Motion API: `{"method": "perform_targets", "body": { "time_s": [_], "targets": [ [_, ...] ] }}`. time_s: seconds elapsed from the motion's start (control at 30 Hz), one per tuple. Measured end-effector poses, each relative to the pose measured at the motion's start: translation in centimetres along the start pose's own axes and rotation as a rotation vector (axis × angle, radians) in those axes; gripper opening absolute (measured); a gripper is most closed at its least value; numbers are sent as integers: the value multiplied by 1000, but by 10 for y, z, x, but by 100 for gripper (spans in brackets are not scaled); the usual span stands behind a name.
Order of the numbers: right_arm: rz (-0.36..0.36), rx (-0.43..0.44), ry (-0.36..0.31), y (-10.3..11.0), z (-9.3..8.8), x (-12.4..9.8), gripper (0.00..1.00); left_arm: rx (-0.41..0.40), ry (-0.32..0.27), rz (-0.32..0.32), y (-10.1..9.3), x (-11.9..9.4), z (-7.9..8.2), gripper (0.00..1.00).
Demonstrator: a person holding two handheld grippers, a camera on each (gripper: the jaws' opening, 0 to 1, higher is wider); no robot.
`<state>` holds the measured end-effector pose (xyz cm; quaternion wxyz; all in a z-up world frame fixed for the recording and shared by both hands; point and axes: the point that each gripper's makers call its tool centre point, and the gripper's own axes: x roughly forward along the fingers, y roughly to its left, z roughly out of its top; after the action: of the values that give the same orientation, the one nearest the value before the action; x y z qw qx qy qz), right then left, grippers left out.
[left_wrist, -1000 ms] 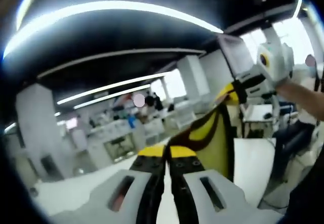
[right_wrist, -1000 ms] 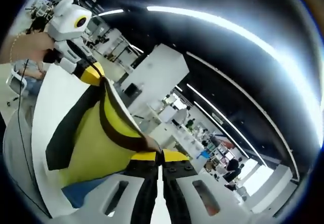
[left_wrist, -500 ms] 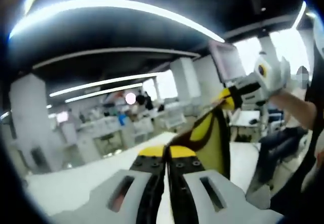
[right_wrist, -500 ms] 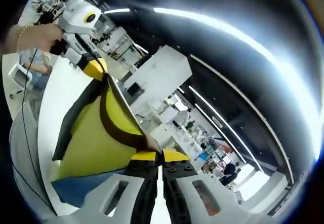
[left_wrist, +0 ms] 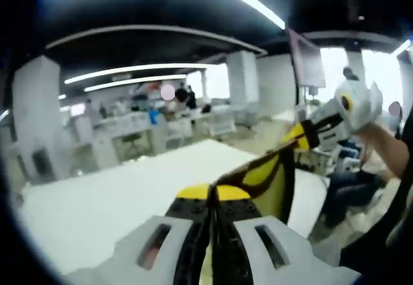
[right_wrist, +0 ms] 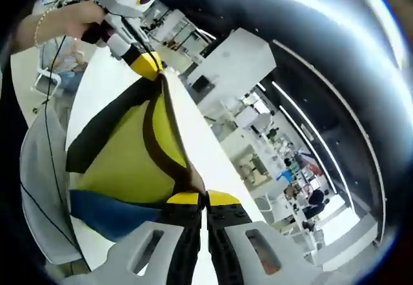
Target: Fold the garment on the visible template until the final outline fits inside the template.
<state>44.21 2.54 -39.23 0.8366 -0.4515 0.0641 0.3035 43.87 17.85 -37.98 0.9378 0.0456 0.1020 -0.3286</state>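
A yellow garment (left_wrist: pixel 272 176) with dark trim hangs stretched in the air between my two grippers, above the white table (left_wrist: pixel 97 198). In the left gripper view my left gripper (left_wrist: pixel 212 195) is shut on one corner of it. The cloth runs up and right to my right gripper (left_wrist: pixel 298 135), held by a hand. In the right gripper view my right gripper (right_wrist: pixel 203 199) is shut on the garment (right_wrist: pixel 126 162), which shows a blue band along its lower edge. At the far end my left gripper (right_wrist: pixel 150 69) pinches the other corner.
The white table (right_wrist: pixel 93 88) lies under the hanging cloth. A grey chair (right_wrist: pixel 39 169) stands beside it, and a person's arm (left_wrist: pixel 387 149) reaches in at the right. Desks, pillars and several people fill the room behind.
Both views have tilted so that more of the table top shows. The garment stays stretched between the two shut grippers, and more of its blue band shows in the right gripper view.
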Motion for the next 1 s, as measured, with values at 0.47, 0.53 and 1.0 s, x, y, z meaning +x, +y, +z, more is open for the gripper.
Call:
{"method": "perform_targets", "body": {
  "time_s": [0.47, 0.53, 1.0],
  "targets": [
    [143, 28, 106, 18, -80, 110, 2, -71, 208, 14, 52, 101, -87, 0],
    [152, 43, 107, 17, -87, 123, 2, -82, 219, 17, 60, 112, -93, 0],
    [232, 97, 130, 16, -129, 197, 2, -111, 308, -17, 99, 173, -128, 0]
  ]
}}
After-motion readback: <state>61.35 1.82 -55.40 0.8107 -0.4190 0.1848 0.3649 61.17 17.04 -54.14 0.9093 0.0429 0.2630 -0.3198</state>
